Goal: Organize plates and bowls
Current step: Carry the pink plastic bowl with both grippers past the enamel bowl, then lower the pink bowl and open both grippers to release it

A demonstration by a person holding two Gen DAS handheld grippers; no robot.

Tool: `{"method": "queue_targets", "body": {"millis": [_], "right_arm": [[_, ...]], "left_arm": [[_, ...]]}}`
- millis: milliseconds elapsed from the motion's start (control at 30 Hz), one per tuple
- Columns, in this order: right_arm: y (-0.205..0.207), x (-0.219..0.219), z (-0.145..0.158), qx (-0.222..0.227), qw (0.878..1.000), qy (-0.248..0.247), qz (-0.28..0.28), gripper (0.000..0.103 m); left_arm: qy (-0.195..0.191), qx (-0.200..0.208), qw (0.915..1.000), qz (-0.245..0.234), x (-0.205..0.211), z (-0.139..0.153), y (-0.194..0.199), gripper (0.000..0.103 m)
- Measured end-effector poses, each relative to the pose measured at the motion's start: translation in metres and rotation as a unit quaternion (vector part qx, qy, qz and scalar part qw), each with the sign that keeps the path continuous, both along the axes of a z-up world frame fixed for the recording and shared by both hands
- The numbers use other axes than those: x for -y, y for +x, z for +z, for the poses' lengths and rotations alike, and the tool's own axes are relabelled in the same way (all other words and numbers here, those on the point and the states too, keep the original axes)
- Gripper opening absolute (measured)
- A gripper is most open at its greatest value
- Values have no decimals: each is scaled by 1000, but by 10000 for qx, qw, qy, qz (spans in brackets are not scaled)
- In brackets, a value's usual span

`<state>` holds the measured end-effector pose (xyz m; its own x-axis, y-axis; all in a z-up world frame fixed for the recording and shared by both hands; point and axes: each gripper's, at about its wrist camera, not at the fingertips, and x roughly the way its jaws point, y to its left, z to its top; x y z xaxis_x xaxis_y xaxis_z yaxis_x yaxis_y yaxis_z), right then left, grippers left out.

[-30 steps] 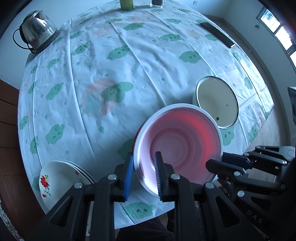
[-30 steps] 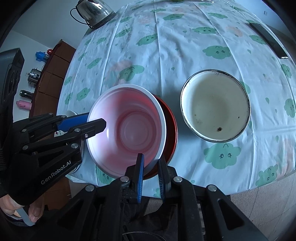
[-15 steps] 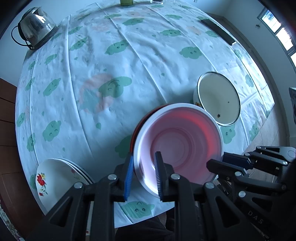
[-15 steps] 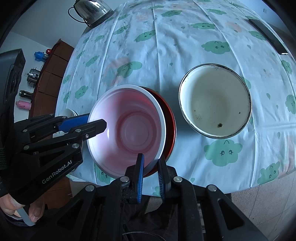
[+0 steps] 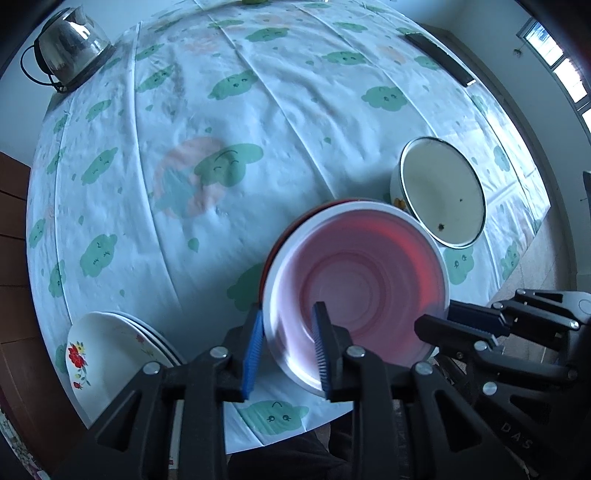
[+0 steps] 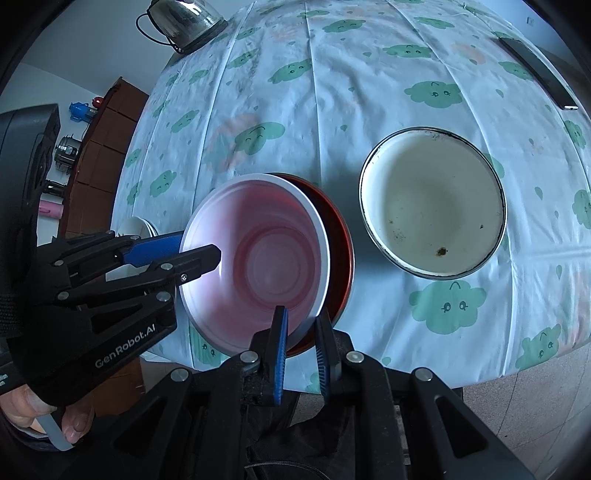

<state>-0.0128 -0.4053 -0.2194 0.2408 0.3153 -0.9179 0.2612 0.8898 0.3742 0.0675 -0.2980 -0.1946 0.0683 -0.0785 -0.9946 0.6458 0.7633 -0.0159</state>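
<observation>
A white bowl with a pinkish inside (image 5: 356,280) (image 6: 258,262) is held tilted above the table's near edge, with a red bowl (image 6: 338,254) (image 5: 291,221) nested behind it. My left gripper (image 5: 288,345) (image 6: 184,251) is shut on the white bowl's near-left rim. My right gripper (image 6: 300,347) (image 5: 439,319) is shut on the near rim of both bowls. A cream enamel bowl with a dark rim (image 5: 441,192) (image 6: 432,206) stands on the table to the right. A stack of white floral plates (image 5: 110,350) (image 6: 138,225) lies at the table's near left edge.
The round table carries a pale blue cloth with green clouds (image 5: 295,110). A glass kettle (image 5: 70,48) (image 6: 184,18) stands at the far left. A dark flat remote (image 5: 439,55) (image 6: 539,74) lies at the far right. A wooden cabinet (image 6: 99,147) stands left of the table.
Both grippers and the held bowls have shifted slightly back toward the table's near edge. The grips have not changed.
</observation>
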Motion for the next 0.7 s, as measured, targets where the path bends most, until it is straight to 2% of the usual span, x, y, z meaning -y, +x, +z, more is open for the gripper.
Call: {"method": "queue_targets", "body": {"millis": [433, 500, 700], "right_arm": [[0, 2, -1, 17, 10000, 69, -53, 16], [-1, 3, -1, 26, 9999, 75, -81, 16], [-3, 6, -1, 80, 9998, 96, -165, 16]], "left_arm": [[-48, -22, 10000, 23, 0, -1, 1, 25], [-92, -43, 9999, 30, 0, 0, 1, 32], [-121, -52, 9999, -11, 1, 0, -2, 37]]}}
